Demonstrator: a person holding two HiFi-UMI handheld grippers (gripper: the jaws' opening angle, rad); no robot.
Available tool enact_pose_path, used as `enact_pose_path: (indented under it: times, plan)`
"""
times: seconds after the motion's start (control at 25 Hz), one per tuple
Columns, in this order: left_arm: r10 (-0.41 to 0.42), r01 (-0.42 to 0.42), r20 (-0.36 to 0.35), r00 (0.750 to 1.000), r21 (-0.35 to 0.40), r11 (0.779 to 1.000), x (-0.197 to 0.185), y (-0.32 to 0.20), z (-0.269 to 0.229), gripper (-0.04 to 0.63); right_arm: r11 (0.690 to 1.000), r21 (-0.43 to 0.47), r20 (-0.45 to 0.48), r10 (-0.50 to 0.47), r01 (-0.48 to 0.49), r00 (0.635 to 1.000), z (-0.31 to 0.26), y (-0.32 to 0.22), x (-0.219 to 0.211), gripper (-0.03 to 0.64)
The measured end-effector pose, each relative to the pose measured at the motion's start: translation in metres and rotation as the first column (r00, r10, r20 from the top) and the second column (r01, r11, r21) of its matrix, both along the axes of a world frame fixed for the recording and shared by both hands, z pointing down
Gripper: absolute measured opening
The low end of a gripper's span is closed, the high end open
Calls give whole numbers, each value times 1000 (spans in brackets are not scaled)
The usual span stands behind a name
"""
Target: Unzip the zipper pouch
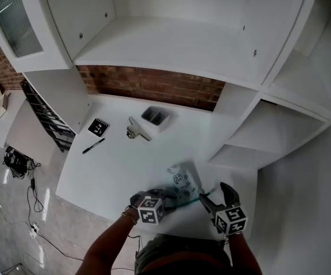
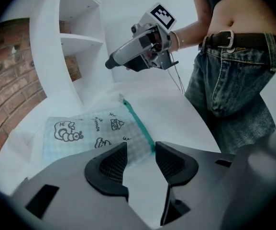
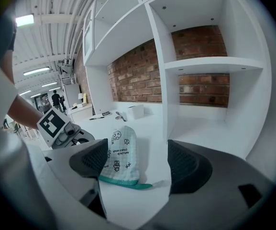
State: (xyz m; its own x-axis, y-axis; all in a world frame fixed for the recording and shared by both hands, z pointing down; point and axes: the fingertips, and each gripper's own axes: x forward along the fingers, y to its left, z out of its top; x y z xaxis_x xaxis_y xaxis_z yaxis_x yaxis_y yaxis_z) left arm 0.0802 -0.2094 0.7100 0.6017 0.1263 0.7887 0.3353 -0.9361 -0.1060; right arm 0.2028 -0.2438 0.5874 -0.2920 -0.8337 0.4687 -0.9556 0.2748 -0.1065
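The checked pouch (image 1: 182, 181) with small drawings lies flat near the front edge of the white desk (image 1: 119, 165), toward its right corner. A teal zipper (image 2: 138, 121) runs along one side. The left gripper (image 2: 140, 150) points down at one zipper corner. Its fingers (image 2: 110, 164) stand a narrow gap apart, with the corner just past their tips and not pinched. The right gripper (image 3: 138, 159) faces the zipper side, its fingers (image 3: 188, 164) spread wide and clear of the fabric. A pen (image 1: 93, 146) lies farther back, near the left edge.

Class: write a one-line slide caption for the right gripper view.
Open right tool faces a checked zipper pouch lying on white table.
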Motion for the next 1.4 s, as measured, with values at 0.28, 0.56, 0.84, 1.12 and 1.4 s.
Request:
enact_pose_path:
  times: [0.28,0.56,0.84,1.12,1.4]
  plan:
    - [-12,15,27,1000,-112,994,0,2,11,117,1000,-12,0,3,-3,1000,6,-3,1,388]
    - [-196,184,-17,981,-269,945,7,-7,-4,57,999,-15,12,-30,30,999,7,-3,-8,385]
    - [-555,357,-169,815,-608,709,19,-31,-71,54,982,-6,199,-186,191,962,-6,7,-50,234]
    - [-678,379,-235,697,-681,626,10,-43,-105,54,947,34,18,-321,320,947,-13,13,-93,202]
    - [-745,369,-281,605,-730,575,0,-46,-134,54,917,89,-133,-377,390,917,-19,13,-115,194]
